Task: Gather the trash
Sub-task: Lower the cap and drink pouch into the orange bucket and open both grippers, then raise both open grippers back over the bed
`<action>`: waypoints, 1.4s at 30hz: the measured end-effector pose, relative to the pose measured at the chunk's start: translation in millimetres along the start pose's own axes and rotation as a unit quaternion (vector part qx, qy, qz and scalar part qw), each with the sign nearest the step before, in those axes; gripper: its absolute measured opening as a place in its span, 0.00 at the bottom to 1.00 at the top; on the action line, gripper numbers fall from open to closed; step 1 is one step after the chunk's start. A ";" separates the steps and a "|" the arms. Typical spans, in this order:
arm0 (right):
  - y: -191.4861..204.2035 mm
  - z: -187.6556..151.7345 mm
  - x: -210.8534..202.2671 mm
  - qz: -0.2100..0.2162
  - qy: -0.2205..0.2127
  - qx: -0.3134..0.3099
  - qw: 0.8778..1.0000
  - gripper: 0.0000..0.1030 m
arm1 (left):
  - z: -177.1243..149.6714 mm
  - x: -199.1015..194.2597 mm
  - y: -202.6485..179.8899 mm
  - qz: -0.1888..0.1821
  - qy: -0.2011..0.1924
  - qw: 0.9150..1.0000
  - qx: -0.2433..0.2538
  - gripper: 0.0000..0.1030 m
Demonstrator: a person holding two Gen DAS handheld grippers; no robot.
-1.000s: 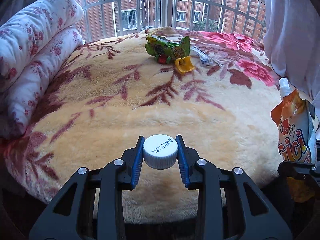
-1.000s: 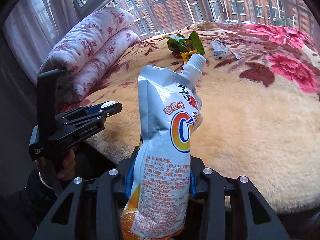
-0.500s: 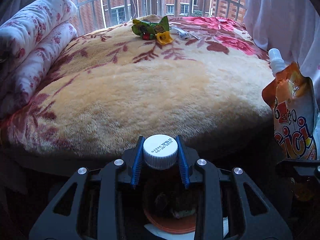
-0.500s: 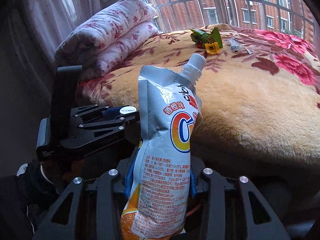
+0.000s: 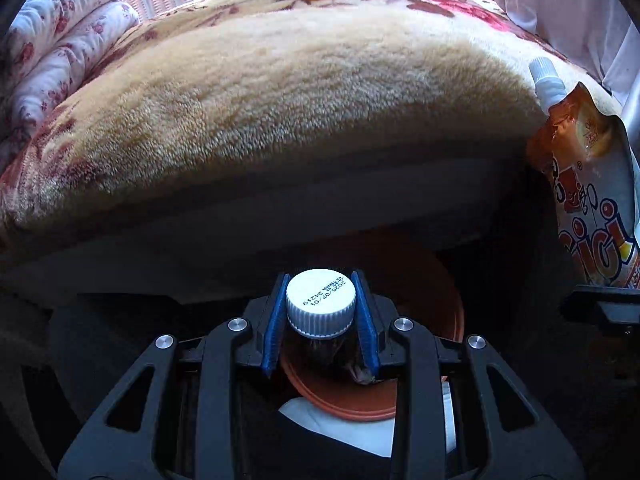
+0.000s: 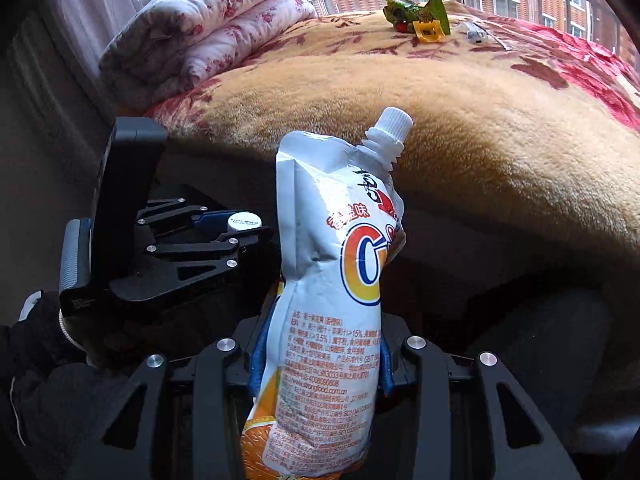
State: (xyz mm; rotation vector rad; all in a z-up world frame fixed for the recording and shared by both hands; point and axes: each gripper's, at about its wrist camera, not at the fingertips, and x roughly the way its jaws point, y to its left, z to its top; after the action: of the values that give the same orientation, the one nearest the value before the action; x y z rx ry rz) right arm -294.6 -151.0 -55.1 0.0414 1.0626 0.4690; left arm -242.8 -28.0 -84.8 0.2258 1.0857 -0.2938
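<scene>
Over orange bin [image 5: 448, 292] beside bed [image 5: 280, 92]: left claw [image 5: 320, 312] pinching bottle cap [image 5: 320, 300], right claw [image 6: 320, 360] squeezing juice pouch [image 6: 336, 280].

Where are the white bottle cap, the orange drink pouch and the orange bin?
white bottle cap [image 5: 320, 293]: left wrist view, on its printed top.
orange drink pouch [image 6: 340, 280]: right wrist view, on its printed front.
orange bin [image 5: 448, 300]: left wrist view, on its rim.
</scene>
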 end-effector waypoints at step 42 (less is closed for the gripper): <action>-27.9 -1.8 80.7 -0.019 0.122 -0.004 0.992 0.69 | -8.0 105.3 21.2 -0.050 0.185 0.980 -0.049 0.61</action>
State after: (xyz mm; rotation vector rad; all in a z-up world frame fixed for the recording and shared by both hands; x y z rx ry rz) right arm -254.2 -145.0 -130.1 -0.0448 1.2985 0.4526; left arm -196.5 -18.6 -181.6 0.1406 1.4794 -0.2929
